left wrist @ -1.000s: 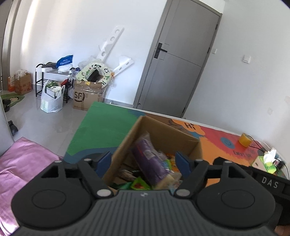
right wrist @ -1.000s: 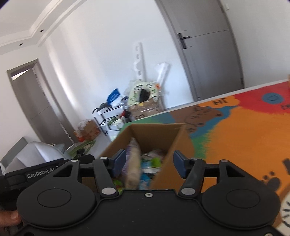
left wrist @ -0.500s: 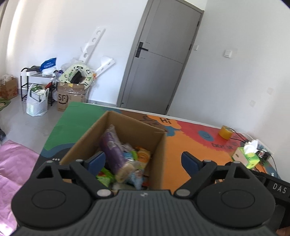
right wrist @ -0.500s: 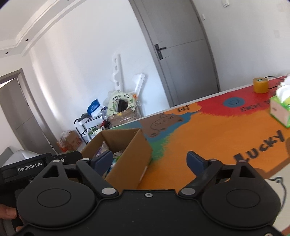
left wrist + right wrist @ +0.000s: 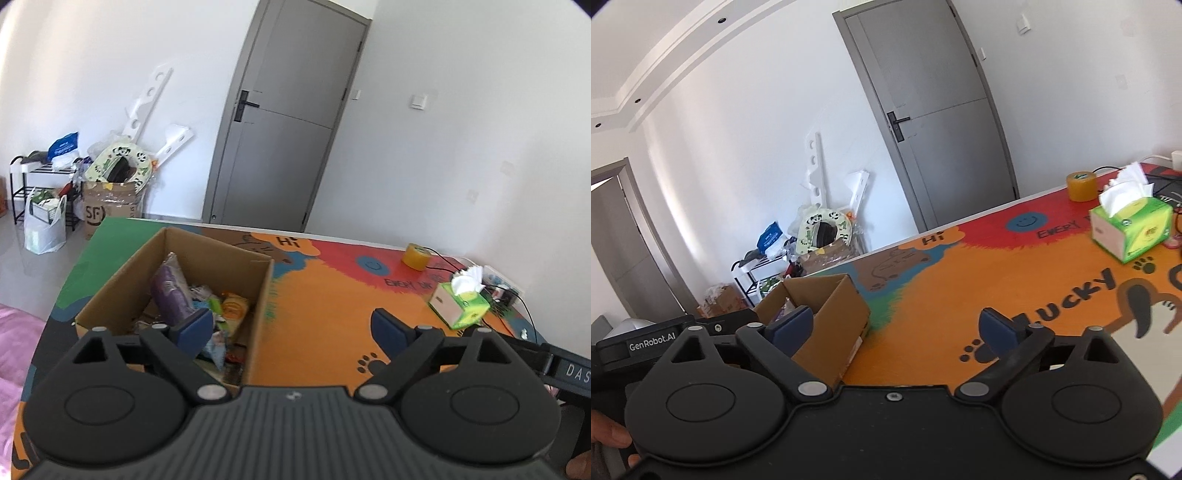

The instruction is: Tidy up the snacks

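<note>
An open cardboard box (image 5: pixel 258 295) (image 5: pixel 842 306) full of snack packets stands on the colourful table mat (image 5: pixel 332 295). Among the snacks, a purple packet (image 5: pixel 168 291) stands upright and an orange one (image 5: pixel 232 306) lies beside it. My left gripper (image 5: pixel 291 328) is open over the box's near right corner, with nothing between its fingers. My right gripper (image 5: pixel 895 326) hovers to the right of the box, its jaws still opening and empty.
A green tissue box (image 5: pixel 461 302) (image 5: pixel 1130 229) and a yellow tape roll (image 5: pixel 415 254) (image 5: pixel 1080 186) sit at the mat's far right, with cables behind. Past the table are a grey door (image 5: pixel 280 140), a shoe rack (image 5: pixel 37 184) and cartons.
Both grippers have drawn back from the box and swung right, so the box now sits lower left in each view. Both pairs of jaws have spread wider, and the tissue box has come into sight.
</note>
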A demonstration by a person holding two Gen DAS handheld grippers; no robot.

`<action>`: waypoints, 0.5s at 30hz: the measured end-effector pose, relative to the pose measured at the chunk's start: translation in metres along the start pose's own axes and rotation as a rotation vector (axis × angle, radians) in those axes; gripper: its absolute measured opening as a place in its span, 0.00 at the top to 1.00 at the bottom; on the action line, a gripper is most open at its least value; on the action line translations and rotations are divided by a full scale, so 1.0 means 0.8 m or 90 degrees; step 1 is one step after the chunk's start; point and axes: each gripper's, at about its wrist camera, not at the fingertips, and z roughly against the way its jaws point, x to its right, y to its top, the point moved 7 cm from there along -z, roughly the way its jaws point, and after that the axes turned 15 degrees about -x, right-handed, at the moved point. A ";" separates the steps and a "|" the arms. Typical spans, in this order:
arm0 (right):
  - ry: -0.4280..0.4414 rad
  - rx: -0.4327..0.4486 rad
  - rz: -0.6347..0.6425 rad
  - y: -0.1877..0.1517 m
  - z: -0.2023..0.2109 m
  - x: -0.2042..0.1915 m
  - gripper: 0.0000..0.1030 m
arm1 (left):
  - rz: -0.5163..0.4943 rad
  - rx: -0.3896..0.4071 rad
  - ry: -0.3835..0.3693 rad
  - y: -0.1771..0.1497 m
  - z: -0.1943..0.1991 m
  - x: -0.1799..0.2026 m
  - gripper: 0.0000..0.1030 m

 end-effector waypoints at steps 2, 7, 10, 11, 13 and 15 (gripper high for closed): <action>-0.002 0.000 -0.005 -0.003 0.006 0.005 0.00 | -0.008 0.001 0.000 -0.003 0.004 0.007 0.09; -0.011 -0.005 -0.018 -0.011 0.024 0.018 0.00 | -0.030 0.002 0.004 -0.007 0.014 0.018 0.01; -0.020 -0.015 -0.020 -0.016 0.030 0.023 0.00 | -0.029 -0.001 0.011 -0.011 0.020 0.018 0.00; -0.023 -0.020 -0.021 -0.018 0.032 0.024 0.00 | -0.030 -0.003 0.012 -0.012 0.022 0.018 0.00; -0.026 -0.030 -0.018 -0.021 0.035 0.025 0.00 | -0.033 -0.005 0.018 -0.013 0.027 0.017 0.00; -0.034 -0.036 -0.014 -0.023 0.039 0.025 0.00 | -0.038 -0.003 0.026 -0.015 0.033 0.015 0.00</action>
